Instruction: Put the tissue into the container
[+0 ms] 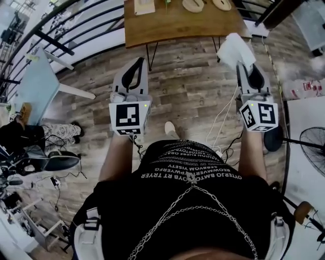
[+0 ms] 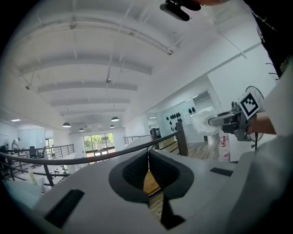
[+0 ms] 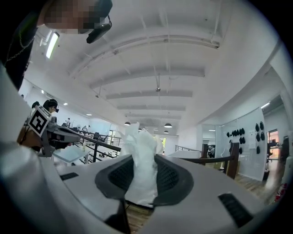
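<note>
A crumpled white tissue [image 1: 234,50] sticks out of my right gripper [image 1: 246,67], whose jaws are shut on it. The right gripper view shows the tissue [image 3: 143,160] pinched between the dark pads and rising above them. My left gripper [image 1: 137,65] is held at the same height to the left, with its jaws shut and nothing between them; its pads [image 2: 137,172] meet along a thin seam. Both grippers are raised over the wooden floor, short of a brown table [image 1: 177,24]. From the left gripper view the tissue [image 2: 203,121] shows at the right. I cannot make out a container for certain.
The table carries a pale box-like thing [image 1: 144,6] and two round wooden pieces [image 1: 193,4] at its far side. A light blue table [image 1: 34,86] and black railing [image 1: 76,23] are at the left. A fan [image 1: 311,147] and cables [image 1: 223,122] are at the right.
</note>
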`<move>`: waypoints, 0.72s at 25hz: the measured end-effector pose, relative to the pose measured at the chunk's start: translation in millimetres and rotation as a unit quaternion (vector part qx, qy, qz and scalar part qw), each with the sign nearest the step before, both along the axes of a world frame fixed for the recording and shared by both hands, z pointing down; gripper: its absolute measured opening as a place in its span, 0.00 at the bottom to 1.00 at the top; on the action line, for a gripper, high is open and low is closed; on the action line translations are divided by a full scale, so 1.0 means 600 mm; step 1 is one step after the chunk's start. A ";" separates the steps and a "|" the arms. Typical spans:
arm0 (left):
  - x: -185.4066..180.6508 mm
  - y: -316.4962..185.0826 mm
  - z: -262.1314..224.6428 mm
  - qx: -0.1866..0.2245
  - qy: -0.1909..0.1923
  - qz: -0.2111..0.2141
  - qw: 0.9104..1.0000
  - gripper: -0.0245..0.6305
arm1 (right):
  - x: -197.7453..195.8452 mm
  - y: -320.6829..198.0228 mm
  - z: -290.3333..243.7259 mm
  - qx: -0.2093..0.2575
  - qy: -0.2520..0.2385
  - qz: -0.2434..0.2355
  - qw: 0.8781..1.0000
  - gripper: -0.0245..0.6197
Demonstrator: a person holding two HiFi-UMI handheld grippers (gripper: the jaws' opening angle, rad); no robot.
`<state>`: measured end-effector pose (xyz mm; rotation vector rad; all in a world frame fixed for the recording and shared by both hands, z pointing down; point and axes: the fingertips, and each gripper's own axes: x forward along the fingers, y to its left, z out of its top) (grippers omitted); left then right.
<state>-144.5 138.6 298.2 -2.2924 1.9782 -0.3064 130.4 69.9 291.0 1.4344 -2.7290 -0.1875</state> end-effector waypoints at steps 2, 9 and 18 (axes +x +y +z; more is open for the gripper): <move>-0.027 -0.019 0.010 -0.008 0.004 0.003 1.000 0.08 | -0.022 -0.016 0.002 0.001 0.003 0.008 1.000 0.22; -0.053 -0.072 0.015 -0.005 0.026 0.031 0.999 0.08 | -0.044 -0.037 -0.005 -0.006 0.018 0.027 0.999 0.22; -0.038 -0.130 0.030 -0.015 0.029 0.049 0.998 0.08 | 0.011 -0.081 -0.006 -0.009 0.020 0.065 0.998 0.22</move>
